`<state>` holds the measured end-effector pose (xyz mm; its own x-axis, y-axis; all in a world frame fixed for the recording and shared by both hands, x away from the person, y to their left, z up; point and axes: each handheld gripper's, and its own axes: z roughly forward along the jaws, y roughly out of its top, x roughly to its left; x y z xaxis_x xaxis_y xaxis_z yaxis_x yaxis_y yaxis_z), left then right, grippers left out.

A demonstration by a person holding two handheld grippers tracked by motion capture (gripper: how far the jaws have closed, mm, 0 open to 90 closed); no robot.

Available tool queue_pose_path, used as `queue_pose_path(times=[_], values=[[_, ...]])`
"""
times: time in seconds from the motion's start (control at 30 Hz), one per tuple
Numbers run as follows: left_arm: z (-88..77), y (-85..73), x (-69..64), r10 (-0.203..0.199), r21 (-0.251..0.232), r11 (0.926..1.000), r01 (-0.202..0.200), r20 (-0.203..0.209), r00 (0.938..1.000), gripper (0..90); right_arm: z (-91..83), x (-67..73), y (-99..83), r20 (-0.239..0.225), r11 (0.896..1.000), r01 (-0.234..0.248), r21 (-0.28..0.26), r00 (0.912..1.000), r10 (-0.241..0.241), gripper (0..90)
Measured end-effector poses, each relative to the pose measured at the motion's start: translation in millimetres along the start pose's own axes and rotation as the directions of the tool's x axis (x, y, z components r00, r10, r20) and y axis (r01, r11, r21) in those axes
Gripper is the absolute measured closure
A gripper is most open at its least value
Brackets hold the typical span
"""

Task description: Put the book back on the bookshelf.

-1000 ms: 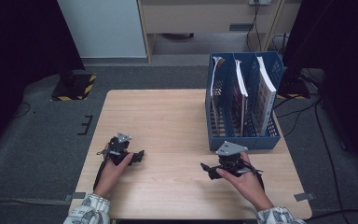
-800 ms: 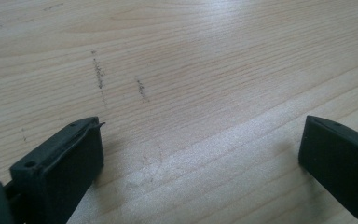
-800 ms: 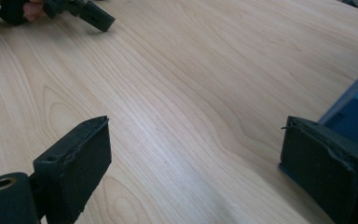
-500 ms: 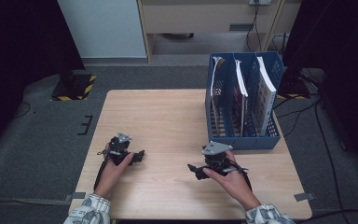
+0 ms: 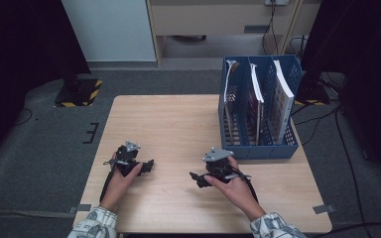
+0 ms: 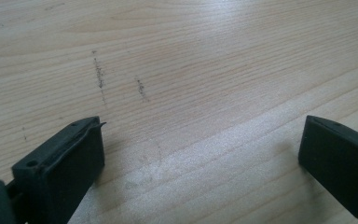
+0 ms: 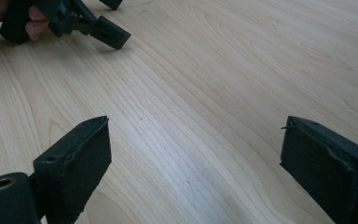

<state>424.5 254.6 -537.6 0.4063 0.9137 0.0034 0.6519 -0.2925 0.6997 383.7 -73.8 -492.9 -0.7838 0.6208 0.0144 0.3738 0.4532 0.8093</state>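
The right gripper has swung left, away from the blue plastic file rack; both it and the left gripper gape wide and empty, low over the bare pale wooden table.

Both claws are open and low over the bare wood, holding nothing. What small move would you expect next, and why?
Probably the right claw turns back toward the blue file rack at the table's right rear. Both it and the left claw stand open, nothing between the jaws, over bare wood. The rack with its upright books is the nearest thing to grasp, and it lies on the right claw's side.
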Motion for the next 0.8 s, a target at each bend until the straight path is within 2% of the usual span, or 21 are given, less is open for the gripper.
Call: queue_pose_path(times=[0.33, 0.53, 0.8], values=[[0.0, 0.0, 0.0, 0.0, 0.0, 1.0, 0.0, 0.0, 1.0, 0.0, 31.9, 3.8, -1.5, -0.008, 0.998, -0.013, 0.068, 0.9999, 0.014, 9.4], [0.0, 0.0, 0.0, 0.0, 0.0, 1.0, 0.0, 0.0, 1.0, 0.0, 43.9, 5.5, -2.4, -0.011, 0.996, -0.032, 0.081, 0.9994, 0.033, 9.5], [0.1, 0.1, 0.0, 0.0, 0.0, 1.0, 0.0, 0.002, 1.0, 0.0, 56.7, 4.0, -6.5, 0.021, 0.992, -0.06, 0.107, 0.9981, 0.058, 10.1]])
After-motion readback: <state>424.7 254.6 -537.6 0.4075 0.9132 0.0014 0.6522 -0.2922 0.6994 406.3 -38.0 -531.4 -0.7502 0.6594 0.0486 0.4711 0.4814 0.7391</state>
